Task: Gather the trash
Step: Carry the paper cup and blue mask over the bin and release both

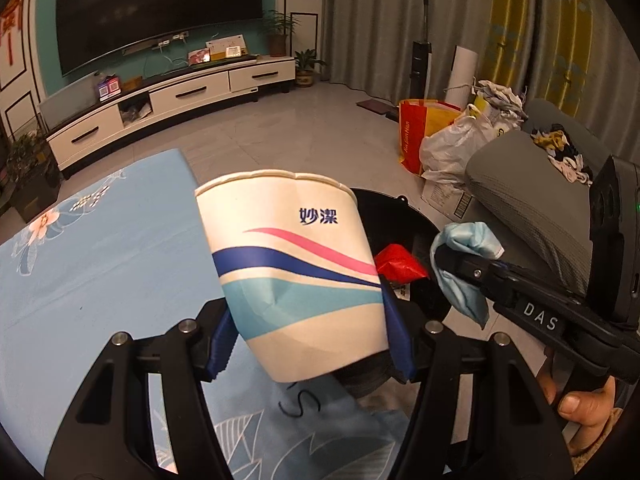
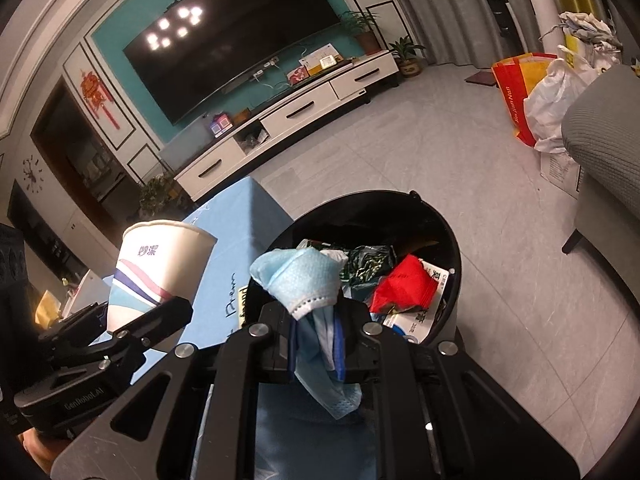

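Holding two pieces of trash at once, we keep the left gripper [image 1: 308,332] clamped across the lower body of the paper cup [image 1: 292,272], its blue pads [image 1: 222,340] pressing hard enough to dent the wall, and the right gripper [image 2: 316,344] clenched on a crumpled blue face mask [image 2: 304,276]. We judge the low grip on the cup to serve a purpose: the mouth stays upward and the cup can be tipped over the bin. The mask is pinched near its middle, so both ends hang free and should fall clear when the jaws part. Taking the black trash bin [image 2: 452,248] as our landmark, the mask sits directly above its near rim, while the cup is just beside the bin on its left, above the table edge rather than the opening. Inside the bin we see a red wrapper [image 2: 404,284], dark green packaging and printed paper, so collection is partly done; both items remain to be dropped. The bin stands against the corner of a table with a light blue floral cover [image 1: 100,248]. Beyond the bin lies a pale grey tiled floor [image 2: 400,152]. To the right of the bin stands a grey sofa [image 2: 600,128], with a red and yellow shopping bag [image 1: 412,136] and a white plastic bag behind it. Far beyond the bin we see a white TV cabinet [image 1: 192,96], a large wall-mounted television, potted plants and grey curtains.
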`<state>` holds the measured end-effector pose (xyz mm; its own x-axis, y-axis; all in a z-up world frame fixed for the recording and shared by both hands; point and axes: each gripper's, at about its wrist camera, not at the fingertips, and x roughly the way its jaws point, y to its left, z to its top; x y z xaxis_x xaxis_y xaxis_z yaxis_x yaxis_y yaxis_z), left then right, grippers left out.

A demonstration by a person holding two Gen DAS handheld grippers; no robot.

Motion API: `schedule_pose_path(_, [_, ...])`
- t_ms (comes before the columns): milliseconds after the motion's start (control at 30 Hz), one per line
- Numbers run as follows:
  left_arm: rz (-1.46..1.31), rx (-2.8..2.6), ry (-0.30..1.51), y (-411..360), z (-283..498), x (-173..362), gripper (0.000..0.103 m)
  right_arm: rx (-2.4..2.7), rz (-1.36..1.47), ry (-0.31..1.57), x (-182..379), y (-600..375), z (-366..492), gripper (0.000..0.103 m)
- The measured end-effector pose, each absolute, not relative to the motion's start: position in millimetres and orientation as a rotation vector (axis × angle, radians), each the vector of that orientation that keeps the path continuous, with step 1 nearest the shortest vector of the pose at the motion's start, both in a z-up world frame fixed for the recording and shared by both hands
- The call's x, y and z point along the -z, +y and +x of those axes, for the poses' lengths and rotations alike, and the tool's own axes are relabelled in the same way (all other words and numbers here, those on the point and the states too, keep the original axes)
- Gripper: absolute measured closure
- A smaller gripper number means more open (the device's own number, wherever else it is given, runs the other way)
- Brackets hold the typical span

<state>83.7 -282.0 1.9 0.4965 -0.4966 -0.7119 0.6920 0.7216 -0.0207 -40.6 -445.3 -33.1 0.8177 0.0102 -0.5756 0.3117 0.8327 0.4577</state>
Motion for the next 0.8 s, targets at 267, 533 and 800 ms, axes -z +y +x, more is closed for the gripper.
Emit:
schedule_pose_path(267, [0.32,0.743,0.777,-302.9,96.6,14.5,0.039,0.181,0.581,0.62,44.9,-456.6,-24.2,0.088])
schedule_pose_path(533, [0.349,0.741,0.802,-318.5,108.1,31.5,0.039,0.195,0.593,0.636,53.0,-464.0,-14.6,0.085])
schedule_pose_path(800, [0.359,0.738,0.82,-322.6,113.9,43.3,0.039,0.205,0.599,0.651,58.1,-466.8,-7.1,0.084])
